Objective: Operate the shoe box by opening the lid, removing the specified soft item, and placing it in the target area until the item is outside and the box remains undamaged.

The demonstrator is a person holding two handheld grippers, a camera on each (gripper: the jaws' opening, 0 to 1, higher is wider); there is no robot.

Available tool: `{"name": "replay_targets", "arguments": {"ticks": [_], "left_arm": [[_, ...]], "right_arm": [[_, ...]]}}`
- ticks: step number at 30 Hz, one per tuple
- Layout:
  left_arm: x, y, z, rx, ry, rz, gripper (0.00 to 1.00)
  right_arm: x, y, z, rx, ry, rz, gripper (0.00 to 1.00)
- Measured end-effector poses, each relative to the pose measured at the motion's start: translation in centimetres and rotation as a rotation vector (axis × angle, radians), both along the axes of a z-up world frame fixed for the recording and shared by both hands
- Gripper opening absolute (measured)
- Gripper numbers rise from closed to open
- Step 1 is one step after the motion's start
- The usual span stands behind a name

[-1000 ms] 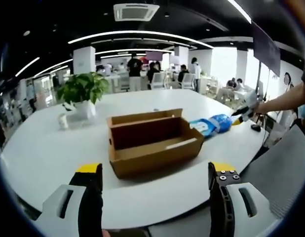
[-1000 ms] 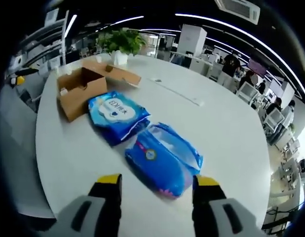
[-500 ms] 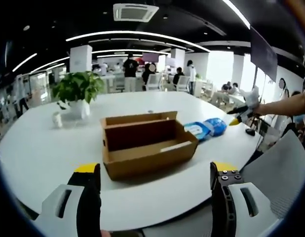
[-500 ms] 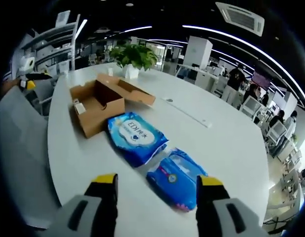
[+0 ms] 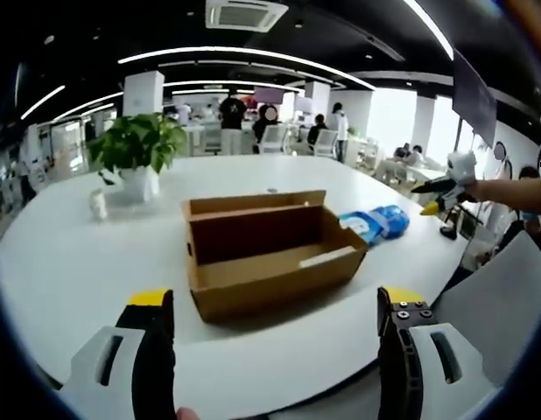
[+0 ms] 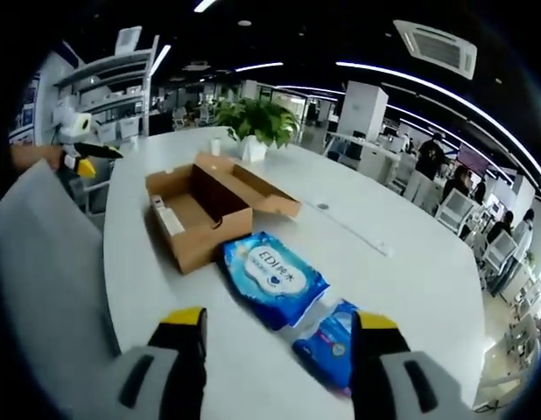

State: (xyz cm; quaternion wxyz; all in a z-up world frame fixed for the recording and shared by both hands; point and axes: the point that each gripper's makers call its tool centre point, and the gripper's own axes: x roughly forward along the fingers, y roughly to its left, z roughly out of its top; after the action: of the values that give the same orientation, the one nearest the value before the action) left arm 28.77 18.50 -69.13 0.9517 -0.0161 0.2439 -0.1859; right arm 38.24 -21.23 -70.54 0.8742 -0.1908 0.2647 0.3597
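My left gripper (image 5: 270, 350) hangs released, jaws wide apart, before the shoe box (image 5: 269, 249), which sits open on the white table (image 5: 69, 262), lid folded back. A potted plant (image 5: 137, 153) stands beyond it. My right gripper (image 6: 275, 359) is likewise spread and grasps nothing; two blue soft packs lie outside the box, the wipes pack (image 6: 272, 276) just beside it, the darker pack (image 6: 333, 346) between my jaws.

A large round white surface (image 5: 69, 262) carries an open cardboard shoe box (image 5: 269, 249), its lid folded back. Just beside the box lies a light-blue wipes pack (image 6: 272, 276), and touching that a darker blue pack (image 6: 333, 345). A potted plant (image 5: 137, 153) and a small white cup (image 5: 98, 205) stand well apart, farther back.
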Motion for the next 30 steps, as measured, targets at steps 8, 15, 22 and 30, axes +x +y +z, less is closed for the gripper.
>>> {"name": "replay_targets", "arguments": {"ticks": [8, 15, 22, 30], "left_arm": [[1.6, 0.5, 0.0, 0.02, 0.006, -0.015, 1.0], [2.8, 1.7, -0.2, 0.018, 0.035, 0.001, 0.92], [3.6, 2.9, -1.2, 0.011, 0.087, 0.029, 0.81], [4.9, 3.9, -2.0, 0.025, 0.136, 0.042, 0.66]], "right_arm": [[-0.3, 2.7, 1.1, 0.027, -0.006, 0.07, 0.68], [-0.8, 5.9, 2.2, 0.049, -0.009, 0.165, 0.68], [-1.2, 8.0, 2.6, 0.061, -0.001, 0.26, 0.66], [-1.7, 10.0, 2.5, 0.069, 0.02, 0.34, 0.63]]}}
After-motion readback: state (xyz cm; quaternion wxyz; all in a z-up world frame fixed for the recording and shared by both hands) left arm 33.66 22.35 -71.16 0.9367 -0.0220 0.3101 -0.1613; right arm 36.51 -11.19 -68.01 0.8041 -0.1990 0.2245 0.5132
